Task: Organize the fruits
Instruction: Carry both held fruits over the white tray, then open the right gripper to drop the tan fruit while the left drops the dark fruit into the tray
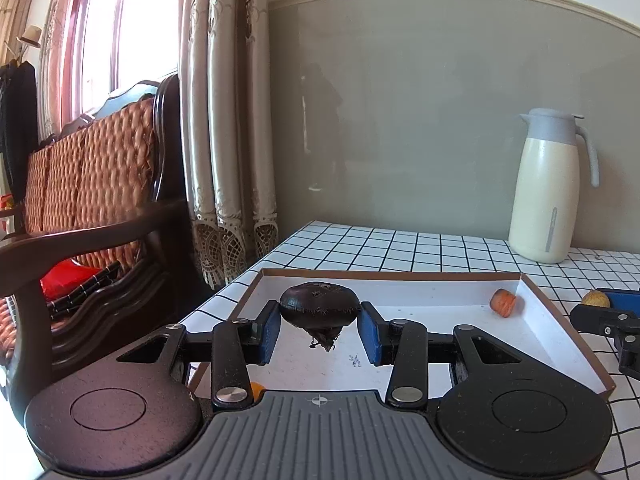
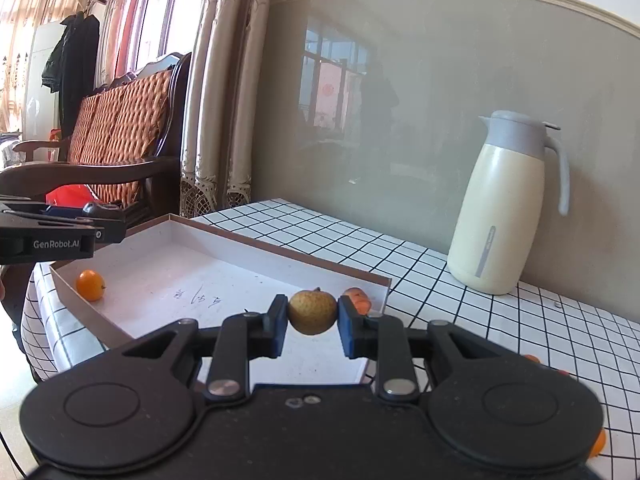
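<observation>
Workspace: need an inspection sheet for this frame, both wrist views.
Surface: checked tablecloth, flat.
Job's things: white tray holding an orange fruit and a carrot piece; more orange fruit on the cloth outside it.
Clutter: jug by the wall.
Grippers: left gripper shut on a dark bulb over the tray; right gripper shut on a tan fruit.
Cables: nothing seen.
Surroundings: wooden sofa, curtains, window.

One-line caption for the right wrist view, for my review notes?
Right gripper shut on a yellowish round fruit above the shallow white tray holding a small orange fruit.
</observation>
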